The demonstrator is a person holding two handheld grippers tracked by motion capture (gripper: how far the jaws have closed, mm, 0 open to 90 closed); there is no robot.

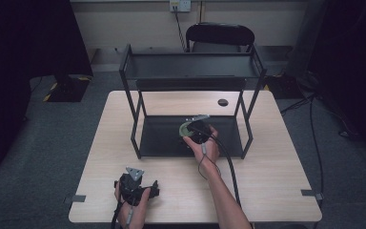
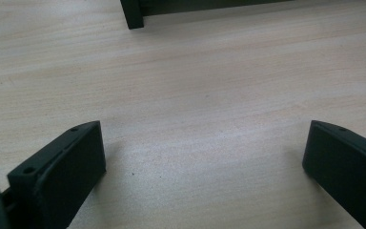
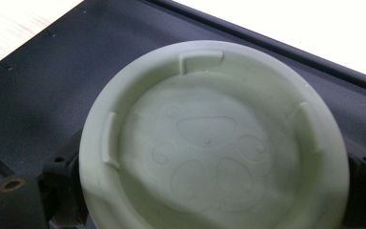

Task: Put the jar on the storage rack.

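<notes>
Nearest the person, the left gripper (image 1: 134, 183) rests low over the front of the pale wooden surface (image 1: 267, 181), held in the left hand (image 1: 132, 202). In the left gripper view its two black jaws stand wide apart with bare wood between them, so it is released and grasping nothing. One foot of the black rack (image 2: 132, 13) shows at the top of that view, well ahead of the jaws.

Farther in, the right forearm reaches forward from the bottom edge, and the right hand (image 1: 204, 143) holds the right gripper (image 1: 194, 128) over the lower shelf (image 1: 162, 143) of the rack. This gripper grasps a lid (image 3: 209, 143), a pale green round piece with a raised rim. The right gripper view looks at its hollow side: three short tabs sit inside the rim, and faint rounded outlines are pressed into the flat centre. The jaws press against its left and right edges. The lid hangs above the dark shelf; whether it touches it cannot be told.

Beyond the surface stands a black chair (image 1: 220, 36).
</notes>
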